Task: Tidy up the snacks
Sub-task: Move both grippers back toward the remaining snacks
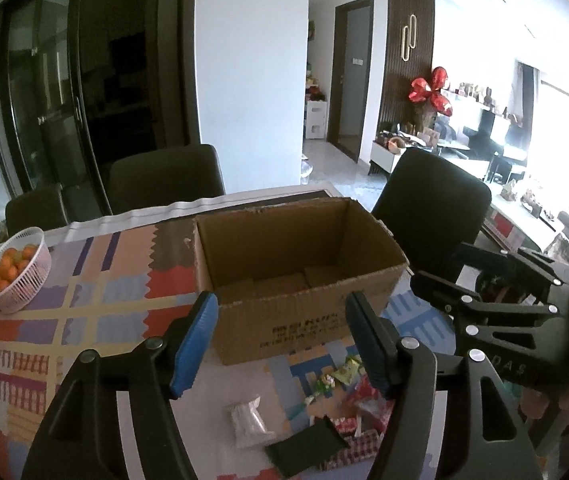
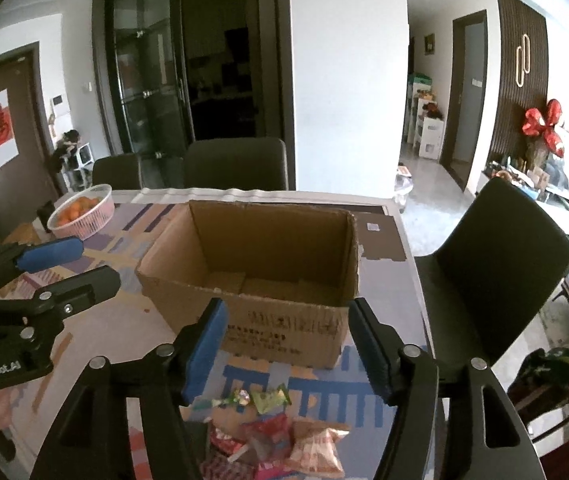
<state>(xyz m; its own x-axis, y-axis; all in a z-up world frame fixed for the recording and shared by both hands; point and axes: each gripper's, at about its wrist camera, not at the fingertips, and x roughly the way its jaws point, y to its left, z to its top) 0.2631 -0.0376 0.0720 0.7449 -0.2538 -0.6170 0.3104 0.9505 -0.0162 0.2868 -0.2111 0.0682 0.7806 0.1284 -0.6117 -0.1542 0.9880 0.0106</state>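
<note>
Box: a cardboard box (image 2: 268,276) stands open-topped in the middle of the table (image 1: 84,304), beyond both grippers; only its bare cardboard floor shows, no snack inside as far as either view reaches.
Snacks: a loose pile of snacks (image 2: 280,436) lies on the near side of the table, just in front of the box. It includes green wrappers, red packets, a pale orange bag and, in the left view, a clear bag (image 1: 249,424) and a dark packet (image 1: 308,446).
Left gripper (image 1: 282,344): jaws spread wide, nothing between them, raised above the left part of the pile.
Right gripper (image 2: 286,348): jaws likewise apart and empty, raised over the pile, pointing at the box.
Elsewhere: a basket of oranges (image 1: 18,270) sits at the far left, well apart from the box.
Progress: judging by the empty box and untouched pile, the sorting looks barely begun.
Left to do: by my reckoning every snack remains to be picked up and put in the box.
</note>
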